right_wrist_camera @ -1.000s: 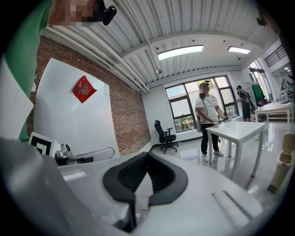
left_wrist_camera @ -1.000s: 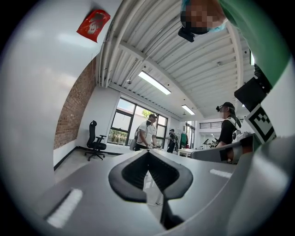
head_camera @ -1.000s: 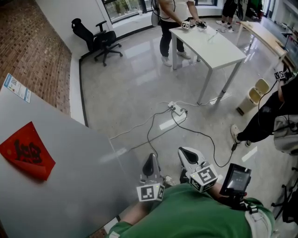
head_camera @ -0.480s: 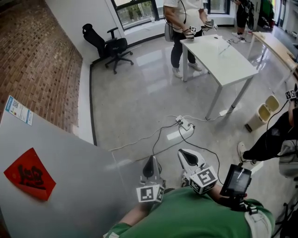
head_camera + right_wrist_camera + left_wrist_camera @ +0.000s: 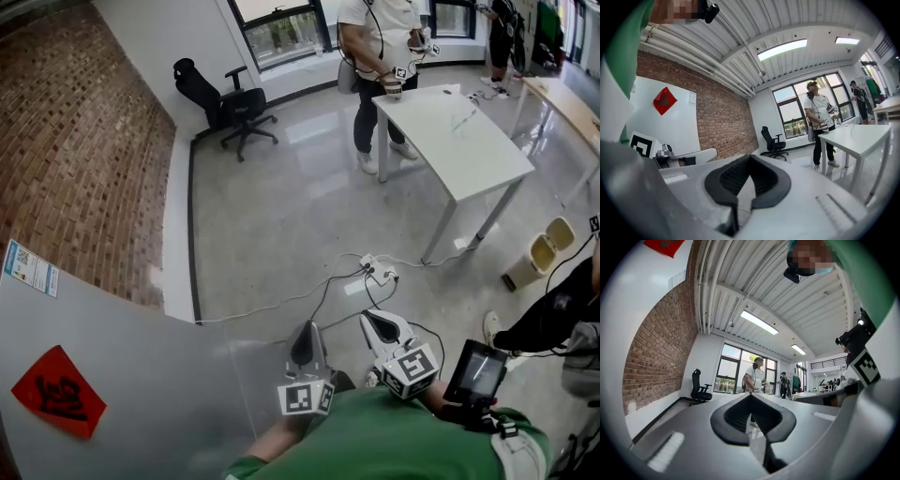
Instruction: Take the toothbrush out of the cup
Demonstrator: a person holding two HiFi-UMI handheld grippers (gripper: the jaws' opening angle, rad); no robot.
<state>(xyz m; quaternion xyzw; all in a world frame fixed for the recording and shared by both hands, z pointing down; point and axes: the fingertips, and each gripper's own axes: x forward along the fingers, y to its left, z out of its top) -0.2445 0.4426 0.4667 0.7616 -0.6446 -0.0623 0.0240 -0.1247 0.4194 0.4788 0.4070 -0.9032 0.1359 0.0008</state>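
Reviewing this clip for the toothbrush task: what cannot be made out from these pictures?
- The cup and toothbrush: in no view; bits on the white table, head view, are too small to name.
- The hands on the left gripper and right gripper: hidden by the green shirt, head view.
- The red paper: marks blurred, head view.
- The person at right: cut off by the edge, head view.

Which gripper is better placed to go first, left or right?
Right, maybe, but only just. The left gripper and right gripper are both shut, empty and side by side at the green shirt. The white table lies to the right.
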